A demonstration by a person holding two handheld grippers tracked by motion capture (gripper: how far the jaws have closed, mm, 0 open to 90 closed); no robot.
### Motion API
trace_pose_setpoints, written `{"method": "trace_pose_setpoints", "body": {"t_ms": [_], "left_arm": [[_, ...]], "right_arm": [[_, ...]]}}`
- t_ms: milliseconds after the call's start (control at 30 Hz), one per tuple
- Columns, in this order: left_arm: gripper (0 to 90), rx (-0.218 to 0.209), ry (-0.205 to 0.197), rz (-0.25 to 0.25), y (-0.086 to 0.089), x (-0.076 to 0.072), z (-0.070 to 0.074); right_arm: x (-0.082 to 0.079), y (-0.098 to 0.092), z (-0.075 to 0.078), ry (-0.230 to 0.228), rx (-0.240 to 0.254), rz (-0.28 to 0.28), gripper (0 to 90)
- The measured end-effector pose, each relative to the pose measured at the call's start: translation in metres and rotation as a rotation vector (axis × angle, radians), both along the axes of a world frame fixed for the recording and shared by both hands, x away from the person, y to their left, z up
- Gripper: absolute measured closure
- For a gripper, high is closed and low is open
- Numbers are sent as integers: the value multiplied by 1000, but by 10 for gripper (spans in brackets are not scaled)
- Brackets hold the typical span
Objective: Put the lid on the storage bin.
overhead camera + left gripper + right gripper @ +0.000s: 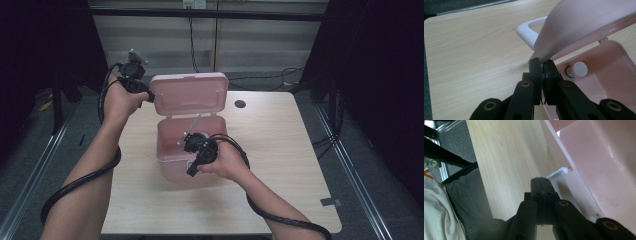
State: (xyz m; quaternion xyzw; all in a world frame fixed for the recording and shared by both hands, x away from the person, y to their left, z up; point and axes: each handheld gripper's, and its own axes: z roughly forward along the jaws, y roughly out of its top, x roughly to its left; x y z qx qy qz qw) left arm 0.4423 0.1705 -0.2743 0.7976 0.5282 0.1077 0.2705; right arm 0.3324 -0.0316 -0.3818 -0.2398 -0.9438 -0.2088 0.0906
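A pink box [187,150] stands near the middle of the tabletop [280,150], its lid [190,94] swung up and standing at the box's 12 o'clock edge. The left gripper [145,95] meets the lid at its 9 o'clock corner; in the left gripper view its jaws are pinched on the thin edge of the lid [584,27], which rises toward 1 o'clock from the tips. The right gripper [192,167] sits at the box's 6 o'clock wall, and in the right gripper view its jaws are pressed together with nothing between them, the tips just beside the box's outer wall [604,170] and a white latch [560,173] at about 1 o'clock. The left gripper view looks inside the box [609,70], where a small bottle [577,70] with a white cap lies on its side, and it shows the white handle [529,31] behind the lid. The right gripper view takes in the tabletop's edge [499,170] and the person's clothing [439,210] at 8 o'clock.
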Motion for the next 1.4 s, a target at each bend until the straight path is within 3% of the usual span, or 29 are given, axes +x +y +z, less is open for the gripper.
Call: {"method": "trace_pose_setpoints", "body": {"t_ms": [333, 567, 733, 967, 1133, 1400], "left_arm": [[871, -7, -6, -5, 1, -2, -1], [871, -4, -14, -7, 1, -5, -1], [870, 2, -20, -11, 2, -9, -1], [869, 1, -24, -18, 3, -13, -2], [868, -3, -38, -24, 3, -17, -3], [864, -9, -58, -39, 5, -24, -5]], "right_arm": [[2, -17, 8, -10, 9, -35, 900], [8, -47, 24, -25, 51, -112, 900], [16, -63, 31, -42, 41, -171, 900], [27, -80, 29, -40, 24, -245, 900], [31, -88, 23, -35, -7, -269, 900], [34, -96, 18, -34, -9, -299, 900]]}}
